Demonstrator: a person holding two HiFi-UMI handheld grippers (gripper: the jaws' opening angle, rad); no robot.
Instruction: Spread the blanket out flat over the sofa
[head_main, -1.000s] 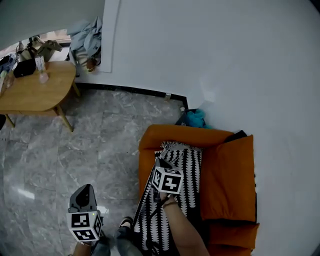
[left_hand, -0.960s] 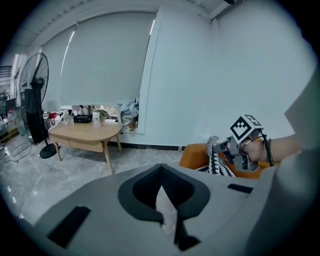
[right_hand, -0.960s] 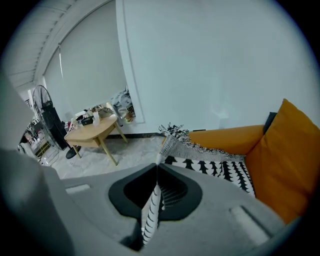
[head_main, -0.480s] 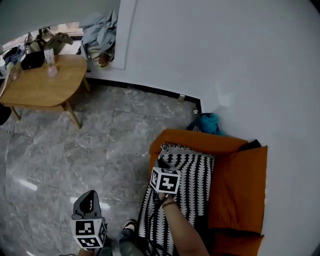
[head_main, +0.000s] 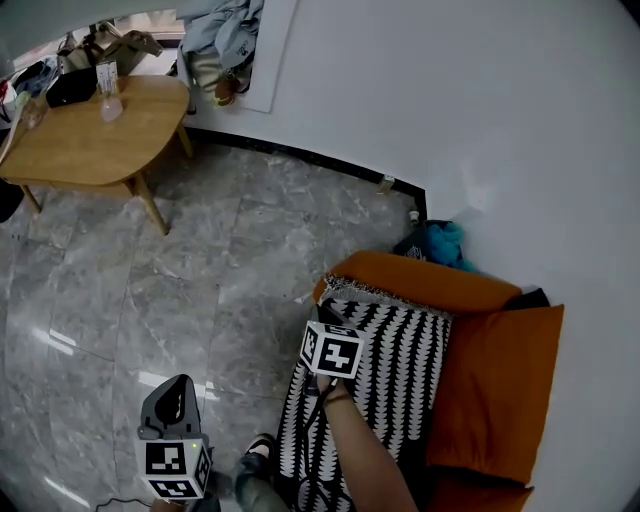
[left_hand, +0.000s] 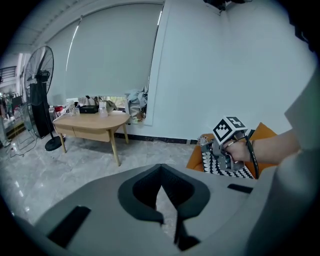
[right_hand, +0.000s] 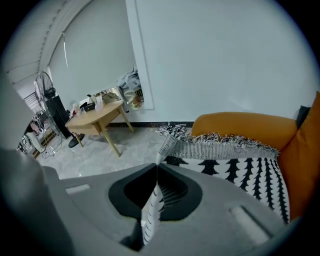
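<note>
A black-and-white patterned blanket (head_main: 400, 360) with a fringed edge lies over the seat of the orange sofa (head_main: 500, 370). My right gripper (head_main: 324, 320) is at the blanket's left edge, near the sofa's front. In the right gripper view the right gripper (right_hand: 157, 167) is shut on a fold of the blanket (right_hand: 240, 170), which runs back between the jaws. My left gripper (head_main: 172, 388) hangs over the grey floor left of the sofa. Its jaws (left_hand: 161, 170) meet at the tips with nothing between them. From there the right gripper (left_hand: 227, 147) shows at the sofa (left_hand: 265, 131).
A wooden table (head_main: 90, 140) with small items stands at the far left. Clothes (head_main: 225, 40) hang by the wall. A teal bundle (head_main: 440, 240) lies behind the sofa's arm. A fan (left_hand: 40, 95) stands past the table. The person's shoe (head_main: 255, 455) is by the sofa front.
The right gripper has drawn the blanket edge toward the sofa's front, and the blanket now lies wider across the seat. The left gripper has sunk a little.
</note>
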